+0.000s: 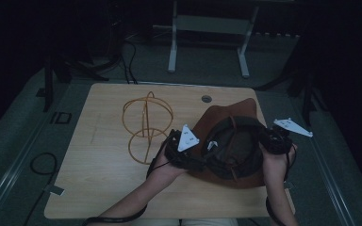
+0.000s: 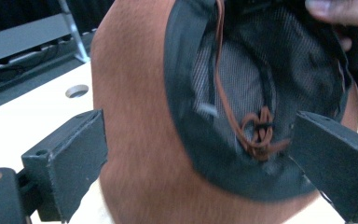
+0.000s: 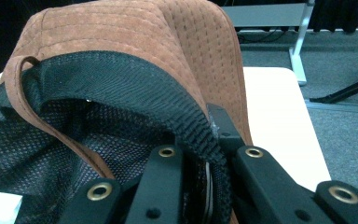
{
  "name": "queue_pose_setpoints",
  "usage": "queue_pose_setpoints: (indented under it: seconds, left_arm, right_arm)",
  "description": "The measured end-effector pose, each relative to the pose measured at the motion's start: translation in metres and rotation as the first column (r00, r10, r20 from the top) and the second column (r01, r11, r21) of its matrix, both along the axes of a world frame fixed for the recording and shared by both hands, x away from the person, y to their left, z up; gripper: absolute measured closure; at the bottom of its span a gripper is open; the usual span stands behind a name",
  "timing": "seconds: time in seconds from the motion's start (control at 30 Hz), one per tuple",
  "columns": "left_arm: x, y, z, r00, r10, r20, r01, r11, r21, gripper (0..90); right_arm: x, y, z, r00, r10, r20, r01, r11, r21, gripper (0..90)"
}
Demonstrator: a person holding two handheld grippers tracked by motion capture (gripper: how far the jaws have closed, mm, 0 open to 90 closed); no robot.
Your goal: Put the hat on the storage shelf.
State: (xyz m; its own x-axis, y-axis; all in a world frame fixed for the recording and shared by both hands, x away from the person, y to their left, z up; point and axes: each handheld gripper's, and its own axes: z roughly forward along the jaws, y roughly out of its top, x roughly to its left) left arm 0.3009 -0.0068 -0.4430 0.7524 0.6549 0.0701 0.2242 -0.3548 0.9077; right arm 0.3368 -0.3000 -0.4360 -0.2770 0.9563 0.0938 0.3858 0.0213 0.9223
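The brown hat [image 1: 228, 146] is held upside down just right of the wire stand [image 1: 147, 127], above the desk [image 1: 103, 188]. Right tongs [image 3: 205, 154] clamp its inner band, probably steadying it; left tongs [image 2: 191, 154] gape around the brim, unclosed.

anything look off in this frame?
The brown hat is upside down, its mesh lining and chin cord facing up. The right gripper is clamped on its inner band; the left gripper stands open around the brim. The wire stand is bare.
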Motion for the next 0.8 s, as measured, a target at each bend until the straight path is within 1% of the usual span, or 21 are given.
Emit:
queue_pose_setpoints:
  seconds: [0.07,0.2,0.23,0.33,0.37,0.4,0.43,0.47,0.5,0.53,0.57,0.63,0.7,0.73,0.77,0.8]
  left_arm:
    - [0.006,-0.008,0.002,1.0000,0.001,0.002,-0.001,1.0000,0.005,5.6]
    - [0.019,-0.024,0.004,0.9999,0.009,0.007,-0.009,0.9995,0.029,6.3]
    - [0.022,-0.026,0.004,1.0000,0.003,0.002,-0.003,0.9996,0.027,6.8]
    - [0.031,-0.035,0.004,0.9999,0.016,-0.006,-0.015,0.9991,0.039,7.1]
    - [0.034,-0.037,0.004,0.9994,0.034,0.003,-0.034,0.9983,0.048,9.1]
    - [0.036,-0.039,0.004,0.9990,0.045,0.002,-0.045,0.9978,0.049,11.4]
    - [0.039,-0.041,0.003,0.9983,0.057,-0.009,-0.057,0.9973,0.048,12.8]
    - [0.041,-0.043,0.003,0.9967,0.080,-0.011,-0.080,0.9954,0.052,13.9]
    - [0.042,-0.043,0.002,0.9959,0.088,-0.018,-0.087,0.9950,0.049,17.1]
    - [0.044,-0.044,0.001,0.9944,0.102,-0.027,-0.100,0.9934,0.057,17.4]
    - [0.045,-0.045,0.000,0.9924,0.120,-0.027,-0.118,0.9905,0.072,20.7]
    - [0.047,-0.046,-0.003,0.9906,0.130,-0.044,-0.125,0.9885,0.084,24.0]
    - [0.049,-0.046,-0.004,0.9878,0.145,-0.056,-0.139,0.9856,0.095,29.9]
    - [0.050,-0.046,-0.005,0.9851,0.161,-0.059,-0.154,0.9824,0.105,30.8]
    - [0.051,-0.046,-0.005,0.9834,0.172,-0.057,-0.164,0.9791,0.120,34.7]
    - [0.051,-0.044,-0.005,0.9810,0.187,-0.050,-0.180,0.9756,0.126,41.3]
  right_arm:
    - [-0.001,0.000,0.000,1.0000,0.002,-0.001,-0.002,1.0000,-0.001,84.7]
    - [-0.002,-0.001,-0.001,1.0000,0.005,-0.001,-0.005,1.0000,0.000,84.7]
    - [-0.003,-0.001,-0.001,1.0000,0.006,-0.001,-0.006,1.0000,0.003,84.7]
    - [-0.005,-0.002,-0.001,1.0000,0.008,0.000,-0.008,0.9999,0.006,84.7]
    - [-0.005,-0.002,-0.001,0.9999,0.010,0.003,-0.010,0.9999,0.005,84.7]
    - [-0.006,-0.002,-0.001,1.0000,0.007,0.004,-0.007,1.0000,0.007,84.7]
    - [-0.007,-0.002,-0.001,0.9999,0.009,0.005,-0.009,0.9999,0.008,84.7]
    - [-0.008,-0.002,-0.001,0.9999,0.011,0.005,-0.011,0.9999,0.011,84.7]
    - [-0.008,-0.002,-0.001,0.9999,0.014,0.006,-0.014,0.9998,0.012,84.7]
    - [-0.009,-0.002,0.000,0.9999,0.015,0.007,-0.015,0.9998,0.013,84.7]
    - [-0.010,-0.002,0.000,0.9998,0.018,0.008,-0.018,0.9997,0.015,84.7]
    - [-0.012,-0.001,0.001,0.9996,0.024,0.014,-0.024,0.9996,0.013,84.7]
    - [-0.014,0.001,0.002,0.9993,0.033,0.017,-0.033,0.9994,0.011,84.7]
    - [-0.015,0.003,0.003,0.9991,0.036,0.020,-0.036,0.9993,0.008,84.7]
    - [-0.016,0.005,0.003,0.9990,0.040,0.021,-0.040,0.9992,0.006,84.7]
    - [-0.016,0.007,0.003,0.9989,0.042,0.023,-0.042,0.9991,0.001,84.7]
